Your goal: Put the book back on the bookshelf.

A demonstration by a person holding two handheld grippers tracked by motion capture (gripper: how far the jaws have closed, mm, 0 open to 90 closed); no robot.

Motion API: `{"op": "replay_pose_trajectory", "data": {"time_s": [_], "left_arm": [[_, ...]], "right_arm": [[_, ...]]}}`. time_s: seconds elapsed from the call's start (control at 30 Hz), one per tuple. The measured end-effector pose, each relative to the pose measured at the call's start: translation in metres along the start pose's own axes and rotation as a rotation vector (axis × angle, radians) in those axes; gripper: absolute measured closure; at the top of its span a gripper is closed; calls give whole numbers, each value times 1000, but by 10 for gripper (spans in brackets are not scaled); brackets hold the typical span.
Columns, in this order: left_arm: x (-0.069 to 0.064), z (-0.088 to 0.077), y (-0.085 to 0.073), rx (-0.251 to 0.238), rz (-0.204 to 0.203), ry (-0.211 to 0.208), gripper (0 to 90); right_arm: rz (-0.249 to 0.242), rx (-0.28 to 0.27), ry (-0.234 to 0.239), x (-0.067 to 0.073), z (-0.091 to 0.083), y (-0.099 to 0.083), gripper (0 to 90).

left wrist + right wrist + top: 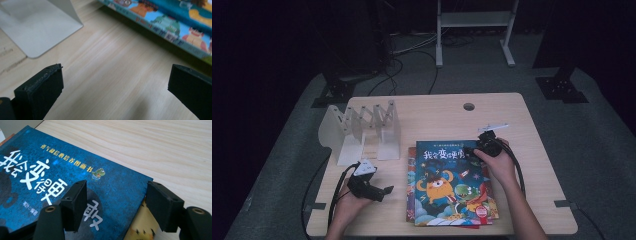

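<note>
The table was light wood with rounded corners and a round hole near its far edge. On its left half stood a white rack of upright dividers, its flat feet resting on the wood. Just right of the rack, toward the near edge, lay a stack of picture books, flat, the top one blue with white characters and a cartoon monster; edges of the lower books stuck out at the stack's left and bottom sides. The table's right side and far strip were bare wood.
</note>
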State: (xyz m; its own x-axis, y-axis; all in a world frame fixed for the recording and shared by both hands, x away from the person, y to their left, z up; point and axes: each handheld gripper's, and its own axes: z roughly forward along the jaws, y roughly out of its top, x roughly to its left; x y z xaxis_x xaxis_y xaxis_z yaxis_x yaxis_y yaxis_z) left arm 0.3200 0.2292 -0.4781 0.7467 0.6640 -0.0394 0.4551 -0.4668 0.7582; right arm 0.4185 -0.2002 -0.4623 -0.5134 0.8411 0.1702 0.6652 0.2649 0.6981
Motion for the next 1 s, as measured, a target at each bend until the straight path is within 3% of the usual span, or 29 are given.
{"op": "replay_pose_trajectory", "data": {"time_s": [0.13, 0.33, 0.87, 1.0], "left_arm": [[-2, 0, 12, 4, 47, 4, 0], [-4, 10, 27, 3, 73, -19, 0], [0, 20, 43, -14, 57, -43, 0], [0, 20, 46, -27, 53, -44, 0]], "right_arm": [[-19, 14, 0, 6, 5, 6, 327], [-52, 21, 22, 18, 17, 16, 327], [-138, 44, 78, 40, 35, 32, 328], [-167, 45, 94, 52, 42, 37, 328]]}}
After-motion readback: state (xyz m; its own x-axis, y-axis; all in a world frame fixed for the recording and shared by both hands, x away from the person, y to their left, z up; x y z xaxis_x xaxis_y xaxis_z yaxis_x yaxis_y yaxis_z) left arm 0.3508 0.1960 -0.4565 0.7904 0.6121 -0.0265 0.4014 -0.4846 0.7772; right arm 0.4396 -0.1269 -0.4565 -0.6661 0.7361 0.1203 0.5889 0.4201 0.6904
